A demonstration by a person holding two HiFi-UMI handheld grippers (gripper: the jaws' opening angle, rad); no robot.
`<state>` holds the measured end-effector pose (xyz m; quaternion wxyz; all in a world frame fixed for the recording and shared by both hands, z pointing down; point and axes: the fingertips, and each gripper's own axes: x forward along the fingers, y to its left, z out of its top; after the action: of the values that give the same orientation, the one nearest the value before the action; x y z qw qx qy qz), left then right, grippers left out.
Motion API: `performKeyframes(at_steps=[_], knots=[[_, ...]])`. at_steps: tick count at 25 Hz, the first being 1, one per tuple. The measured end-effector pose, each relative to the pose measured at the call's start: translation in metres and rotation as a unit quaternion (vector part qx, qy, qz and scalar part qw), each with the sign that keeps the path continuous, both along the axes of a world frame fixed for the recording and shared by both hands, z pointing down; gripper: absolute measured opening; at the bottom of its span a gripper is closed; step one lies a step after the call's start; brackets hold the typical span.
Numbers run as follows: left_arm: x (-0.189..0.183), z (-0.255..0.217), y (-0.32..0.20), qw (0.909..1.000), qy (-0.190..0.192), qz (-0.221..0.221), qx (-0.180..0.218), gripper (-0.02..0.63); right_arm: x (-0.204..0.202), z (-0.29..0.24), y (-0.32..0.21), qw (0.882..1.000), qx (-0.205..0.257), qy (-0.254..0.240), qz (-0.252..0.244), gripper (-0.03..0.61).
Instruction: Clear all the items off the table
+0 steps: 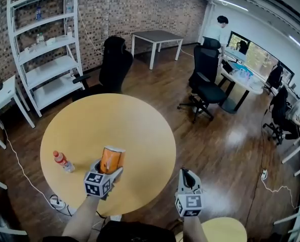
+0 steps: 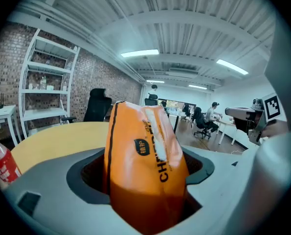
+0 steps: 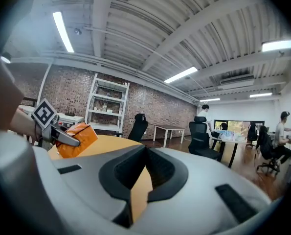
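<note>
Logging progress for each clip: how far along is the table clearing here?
Done: nothing shows as put away; only one loose item sits on the table. In hand: the left claw grips an orange snack bag over it. Left: the red-capped bottle, plus stowing the bag; the right claw is empty.

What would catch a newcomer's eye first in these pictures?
The orange snack bag stands out first, clamped in the left gripper over the near part of the round yellow table. Next comes the red-capped bottle on the table's left side, the only thing seen resting on it. The right gripper is empty, jaws together, beside the table's near right edge.
</note>
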<state>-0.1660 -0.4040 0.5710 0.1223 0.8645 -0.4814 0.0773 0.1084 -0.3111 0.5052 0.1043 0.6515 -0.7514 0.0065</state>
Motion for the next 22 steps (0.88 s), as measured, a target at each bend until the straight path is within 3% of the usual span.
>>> performKeyframes(at_steps=[5,12,20,22], knots=[[0.005,0.058,-0.013,0.9967,-0.032,0.004,-0.075,0.413,-0.002,0.040,-0.011,0.999,-0.046,0.001,0.006,0.005],[-0.005,0.116,-0.019,0.9844,-0.085,0.006,-0.154,0.413,-0.022,0.096,-0.002,0.992,-0.121,-0.026,0.009,0.005],[-0.002,0.173,-0.031,0.9679,-0.124,0.020,-0.218,0.414,-0.037,0.116,-0.011,0.983,-0.138,-0.117,0.044,0.005],[0.000,0.178,-0.032,0.9653,-0.118,0.018,-0.232,0.422,-0.036,0.117,-0.010,0.980,-0.140,-0.133,0.051,0.005]])
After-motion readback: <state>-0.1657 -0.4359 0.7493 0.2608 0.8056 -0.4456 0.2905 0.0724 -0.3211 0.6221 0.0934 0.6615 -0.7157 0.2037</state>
